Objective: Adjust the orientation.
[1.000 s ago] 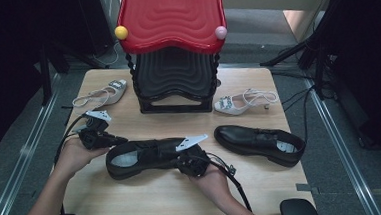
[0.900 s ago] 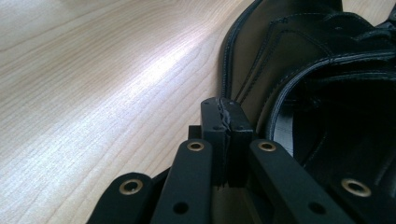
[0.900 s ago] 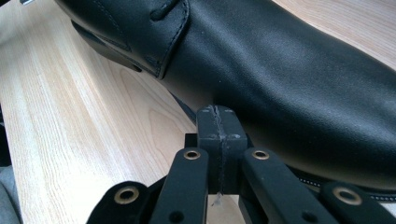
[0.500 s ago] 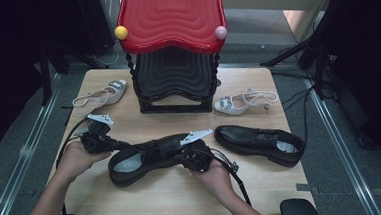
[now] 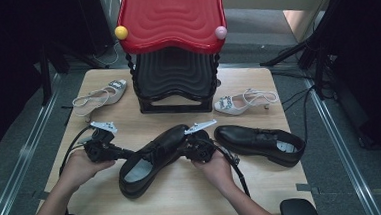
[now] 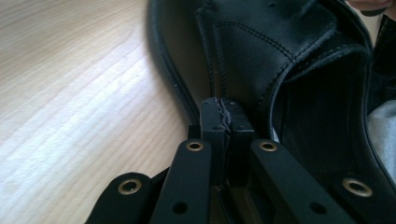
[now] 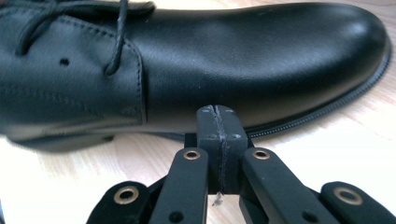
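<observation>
Clearly, from the high view, the near black shoe (image 5: pixel 154 157) lies angled on the worktop (image 5: pixel 264 193) between left claw (image 5: pixel 126 153) and right claw (image 5: pixel 183 149), not yet level with its mate (image 5: pixel 261 143). Along the left claw view, the jaws sit pressed together against the shoe's side (image 6: pixel 261 56). Along the right claw view, the jaws are pressed together, nudging the toe (image 7: pixel 261 70); lining up the pair seems unfinished.
</observation>
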Available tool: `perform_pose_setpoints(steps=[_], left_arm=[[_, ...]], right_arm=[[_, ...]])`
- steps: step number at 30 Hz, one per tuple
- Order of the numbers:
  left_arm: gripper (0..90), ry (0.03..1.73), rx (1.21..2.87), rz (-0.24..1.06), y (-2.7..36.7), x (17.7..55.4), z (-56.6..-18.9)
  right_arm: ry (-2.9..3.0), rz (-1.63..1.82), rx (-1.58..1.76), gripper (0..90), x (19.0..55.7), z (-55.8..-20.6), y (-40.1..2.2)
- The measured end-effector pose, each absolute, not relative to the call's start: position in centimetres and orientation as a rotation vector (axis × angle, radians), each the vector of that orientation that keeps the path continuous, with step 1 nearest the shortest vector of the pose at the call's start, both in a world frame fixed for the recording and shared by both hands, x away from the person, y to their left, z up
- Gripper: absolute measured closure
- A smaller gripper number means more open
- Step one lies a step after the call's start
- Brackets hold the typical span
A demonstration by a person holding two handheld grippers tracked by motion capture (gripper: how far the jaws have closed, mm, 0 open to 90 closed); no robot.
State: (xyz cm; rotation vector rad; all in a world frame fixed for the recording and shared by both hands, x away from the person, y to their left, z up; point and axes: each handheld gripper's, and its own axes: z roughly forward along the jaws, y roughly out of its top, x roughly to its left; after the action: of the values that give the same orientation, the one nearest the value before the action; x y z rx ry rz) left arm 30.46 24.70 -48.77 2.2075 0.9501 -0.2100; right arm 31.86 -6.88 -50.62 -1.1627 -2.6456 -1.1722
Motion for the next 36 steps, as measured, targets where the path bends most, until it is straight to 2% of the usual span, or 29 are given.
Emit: perform_pose_setpoints(steps=[16,31,33,36], left_arm=[[90.0,1.031,2.132,-0.223,22.4,30.6,-49.1],[89.8,1.012,2.141,-0.204,20.3,29.9,-49.2],[85.4,1.025,2.126,-0.201,20.7,30.1,-49.2],[76.3,1.048,2.107,-0.156,21.4,30.3,-48.6]], right_arm=[[-2.633,-1.165,-1.244,90.0,34.2,-50.1,-6.5],[-2.655,-1.150,-1.271,90.0,35.4,-50.0,-5.7],[-2.649,-1.138,-1.277,88.9,35.5,-50.0,-5.8],[-2.643,-1.125,-1.299,81.2,35.3,-49.5,-6.3]])
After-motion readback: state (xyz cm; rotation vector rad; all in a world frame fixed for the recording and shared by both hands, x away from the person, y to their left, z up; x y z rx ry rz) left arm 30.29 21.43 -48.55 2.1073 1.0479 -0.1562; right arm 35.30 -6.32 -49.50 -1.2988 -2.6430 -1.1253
